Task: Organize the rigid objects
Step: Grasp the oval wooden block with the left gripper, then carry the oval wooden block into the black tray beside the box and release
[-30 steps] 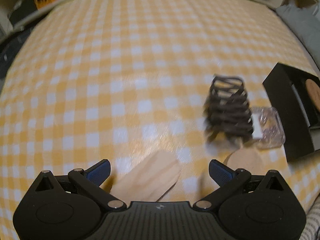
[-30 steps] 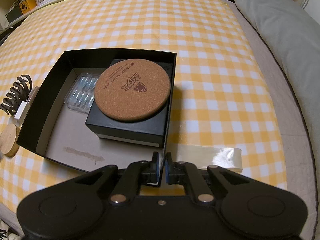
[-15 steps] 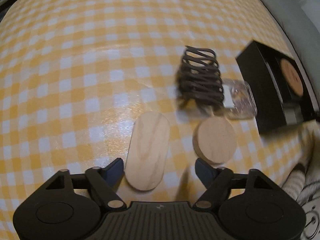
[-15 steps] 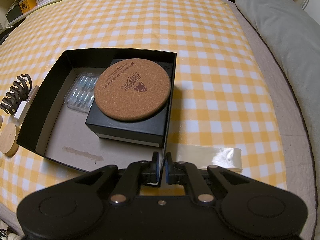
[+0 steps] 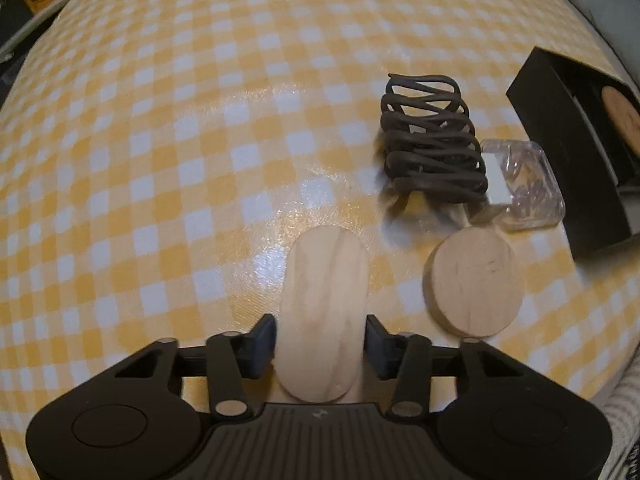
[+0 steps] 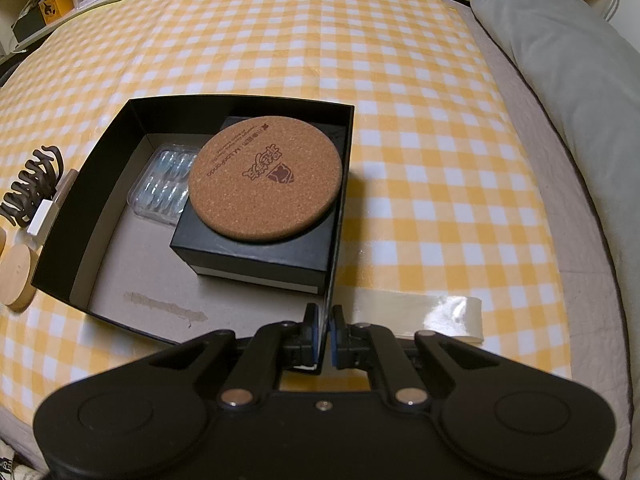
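An oval wooden piece (image 5: 324,304) lies flat on the yellow checked cloth. My left gripper (image 5: 320,346) points down over it, its jaws closing, and the pads touch the piece's two long sides. To its right lie a round wooden disc (image 5: 474,282), a dark hair claw clip (image 5: 434,148) and a clear plastic case (image 5: 524,188). My right gripper (image 6: 325,332) is shut on the near right wall of the open black box (image 6: 100,184). Inside the box a cork coaster (image 6: 266,178) rests on a smaller black box (image 6: 256,252), beside a clear blister pack (image 6: 164,184).
A strip of clear tape (image 6: 420,312) lies on the cloth right of the box. A grey pillow (image 6: 560,80) runs along the right edge. Shelves with clutter stand beyond the far edge. The hair clip (image 6: 28,188) and disc (image 6: 16,276) sit left of the box.
My left gripper has swung over the oval wooden piece, lined up with it, and narrowed its jaws from wide open to the piece's sides. The right gripper and the box have not moved.
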